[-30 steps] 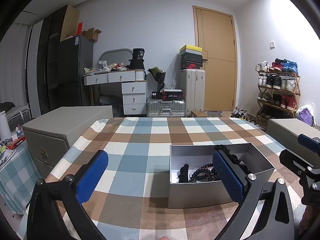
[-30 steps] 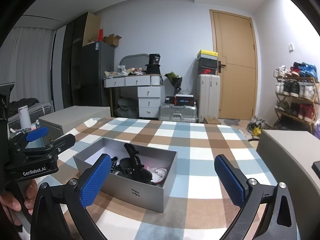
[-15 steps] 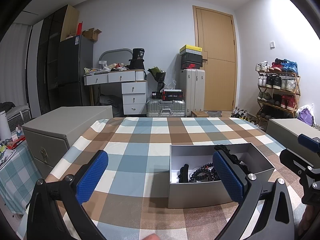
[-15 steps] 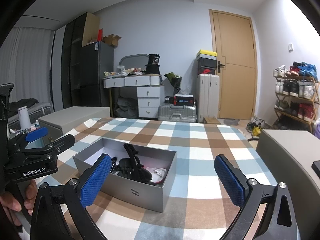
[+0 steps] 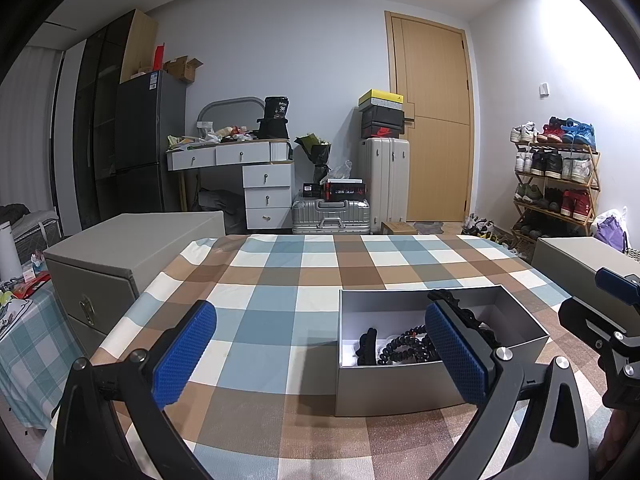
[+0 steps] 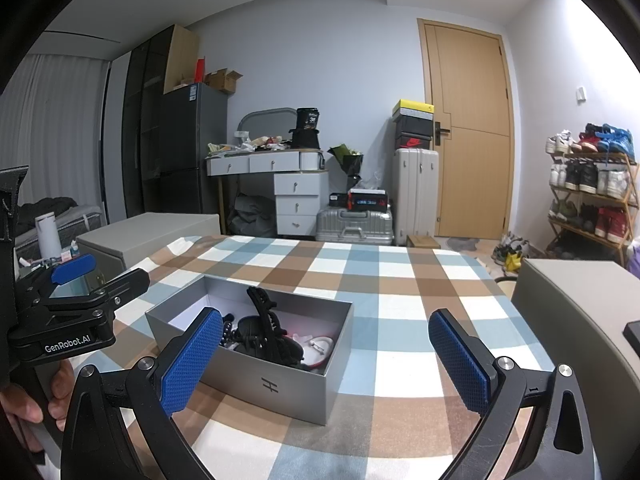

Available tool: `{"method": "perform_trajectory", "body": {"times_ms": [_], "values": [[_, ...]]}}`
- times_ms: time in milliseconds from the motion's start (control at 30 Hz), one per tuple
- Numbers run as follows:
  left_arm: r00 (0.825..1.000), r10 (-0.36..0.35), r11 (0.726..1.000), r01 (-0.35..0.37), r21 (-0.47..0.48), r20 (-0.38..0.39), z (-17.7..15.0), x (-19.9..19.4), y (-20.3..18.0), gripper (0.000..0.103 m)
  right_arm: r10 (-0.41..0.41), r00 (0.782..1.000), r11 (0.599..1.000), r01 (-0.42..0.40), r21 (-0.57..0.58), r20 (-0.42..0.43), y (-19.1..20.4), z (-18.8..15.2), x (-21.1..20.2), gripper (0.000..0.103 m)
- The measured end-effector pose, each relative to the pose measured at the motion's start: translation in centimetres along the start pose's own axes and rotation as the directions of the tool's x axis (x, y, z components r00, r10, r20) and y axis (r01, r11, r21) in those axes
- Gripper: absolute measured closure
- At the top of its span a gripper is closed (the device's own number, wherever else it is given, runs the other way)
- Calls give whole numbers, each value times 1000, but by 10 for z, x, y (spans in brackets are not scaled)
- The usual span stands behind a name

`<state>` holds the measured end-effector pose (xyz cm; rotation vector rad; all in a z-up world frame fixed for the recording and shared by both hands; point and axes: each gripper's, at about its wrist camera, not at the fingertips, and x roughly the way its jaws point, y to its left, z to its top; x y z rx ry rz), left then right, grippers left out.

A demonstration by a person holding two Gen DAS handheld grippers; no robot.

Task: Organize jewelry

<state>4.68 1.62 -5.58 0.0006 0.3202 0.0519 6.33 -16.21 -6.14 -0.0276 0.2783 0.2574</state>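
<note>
Low in the centre-right of the left wrist frame we see the grey box (image 5: 400,388) standing open on the checked tablecloth (image 5: 260,292); our left gripper (image 5: 320,356) is spread wide and holds nothing, and its right-hand pad overlaps the box's front right part while the left-hand pad hangs over bare cloth well to the side; inside the box lie a dark beaded bracelet (image 5: 404,346) and a black clip (image 5: 366,346), close together near the front wall; at the right edge of that frame we catch part of our right gripper (image 5: 600,320). Lower left of centre in the right wrist frame, the same box (image 6: 280,384) sits just beyond the left-hand pad of our right gripper (image 6: 326,364), also wide and empty; a black claw clip (image 6: 266,320) stands up out of the jumble, with a pink-and-white piece (image 6: 320,346) beside it; the right-hand pad is over cloth, well clear of the box.
</note>
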Motion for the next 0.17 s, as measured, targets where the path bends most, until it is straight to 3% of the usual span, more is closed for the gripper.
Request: {"method": "perform_trajectory", "body": {"times_ms": [167], "values": [[1000,-1,1000,1,1,-1,0,0,0,1,0,1000,1000,0,0,0,0,0,0,0]]}}
